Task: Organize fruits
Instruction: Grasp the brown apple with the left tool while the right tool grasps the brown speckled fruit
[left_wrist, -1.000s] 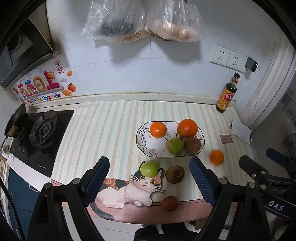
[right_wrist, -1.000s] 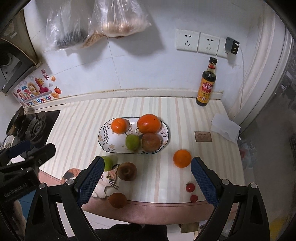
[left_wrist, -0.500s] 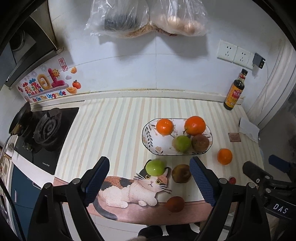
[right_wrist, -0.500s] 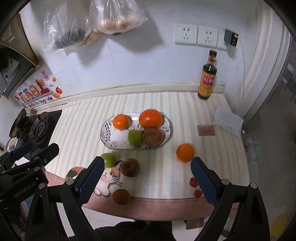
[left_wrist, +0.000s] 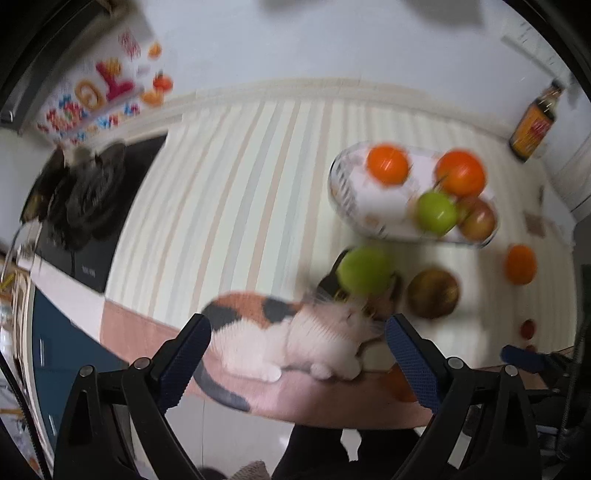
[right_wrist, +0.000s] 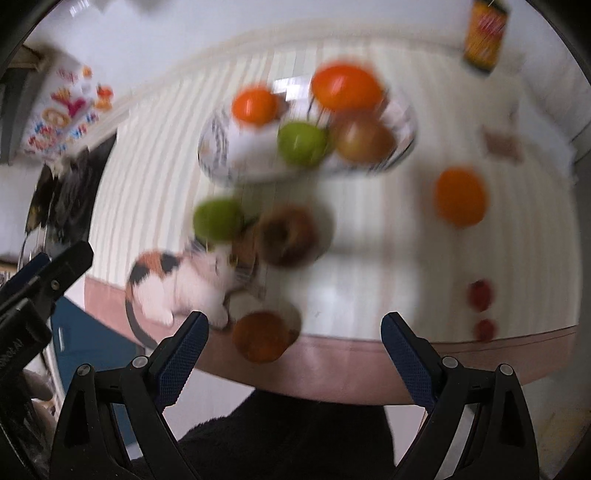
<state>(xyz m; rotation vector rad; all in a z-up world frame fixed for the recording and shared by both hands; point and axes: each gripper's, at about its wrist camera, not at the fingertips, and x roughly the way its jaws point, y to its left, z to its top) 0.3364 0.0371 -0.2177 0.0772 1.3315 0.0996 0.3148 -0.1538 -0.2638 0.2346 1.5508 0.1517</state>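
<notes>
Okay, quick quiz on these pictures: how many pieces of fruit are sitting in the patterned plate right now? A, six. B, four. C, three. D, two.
B: the patterned plate holds four pieces, namely a small orange, a big orange, a green apple and a reddish-brown fruit; the rest lie loose on the counter.

Motion blur leaves the wall sticker (left_wrist: 107, 92) and bottle label (left_wrist: 533, 127) unreadable.

Four fruits on plate (right_wrist: 218, 155), green apple (right_wrist: 218, 219), brown fruit (right_wrist: 286, 236), orange (right_wrist: 460, 195) beside
</notes>
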